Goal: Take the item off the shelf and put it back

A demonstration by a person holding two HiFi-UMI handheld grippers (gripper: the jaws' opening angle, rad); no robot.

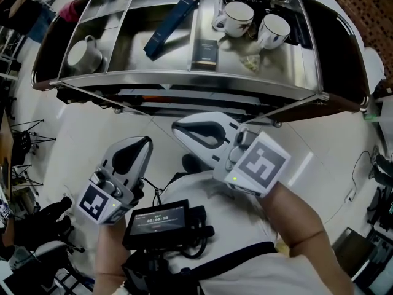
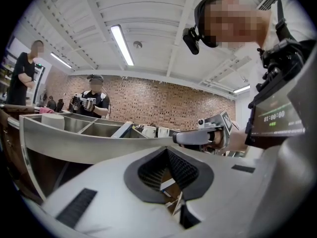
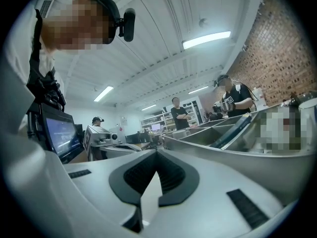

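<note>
A: Shelf [image 1: 184, 78] first. What's on it?

B: Steel, split into compartments. A long blue box [image 1: 171, 24] lies slantwise in the middle one, its far end up against the divider. A small dark box [image 1: 204, 54] lies flat just right of that divider. A white mug [image 1: 83, 54] sits alone in the left compartment. Two white cups [image 1: 236, 18] stand side by side on the right, one tipped toward the person.

A: Grippers?

B: Both are held on the near side of the shelf, apart from it and touching nothing on it. The left gripper [image 1: 143, 141] points toward the shelf's front rail. The right gripper [image 1: 178, 128] is angled across toward the left one, and their tips are near each other.

A: Jaw state?

B: The left gripper's own view shows the jaws brought together at the tips, with only the hollow between the ribbed pads and nothing in it. The right gripper's view shows the same: tips closed, pads bare, nothing gripped.

A: Anything else?

B: A small screen [image 1: 163, 221] rides on the person's chest between the two forearms. Other people stand beyond the shelf, in front of a brick wall.
</note>
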